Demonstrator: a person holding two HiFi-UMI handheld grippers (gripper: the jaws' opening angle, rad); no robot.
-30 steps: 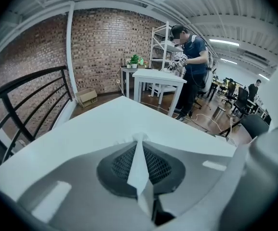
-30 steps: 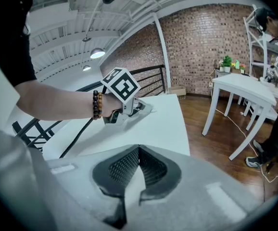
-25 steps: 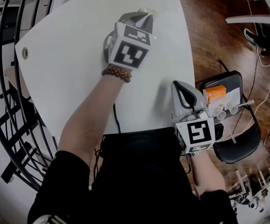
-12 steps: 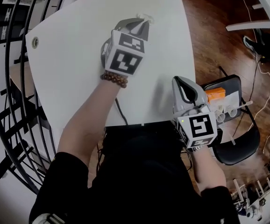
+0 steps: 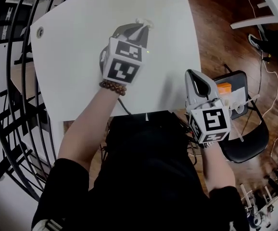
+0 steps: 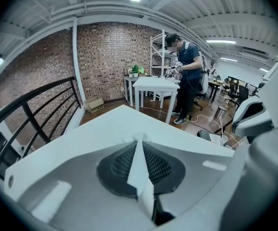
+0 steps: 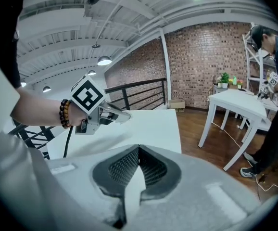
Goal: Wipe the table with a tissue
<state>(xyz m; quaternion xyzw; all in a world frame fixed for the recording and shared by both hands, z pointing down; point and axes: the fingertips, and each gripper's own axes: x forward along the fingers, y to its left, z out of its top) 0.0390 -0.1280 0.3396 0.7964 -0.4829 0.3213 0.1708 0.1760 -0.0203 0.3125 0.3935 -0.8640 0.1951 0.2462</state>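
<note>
Head view: the left gripper point(image 5: 140, 28), jaws pinched on the tissue point(image 5: 145, 21), has slid slightly nearer the person across the white table point(image 5: 71, 61), so a wiping stroke appears under way. The right gripper point(image 5: 197, 75), jaws together and empty, has drifted beyond the table's edge.

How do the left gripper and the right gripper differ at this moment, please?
The left gripper is shut on a tissue whose white tip pokes past its jaws; the right gripper has its jaws meeting at the tips, nothing showing beyond them. The left gripper is over the middle of the table; the right gripper sits at its right edge, near a chair. Both point away from the person.
</note>
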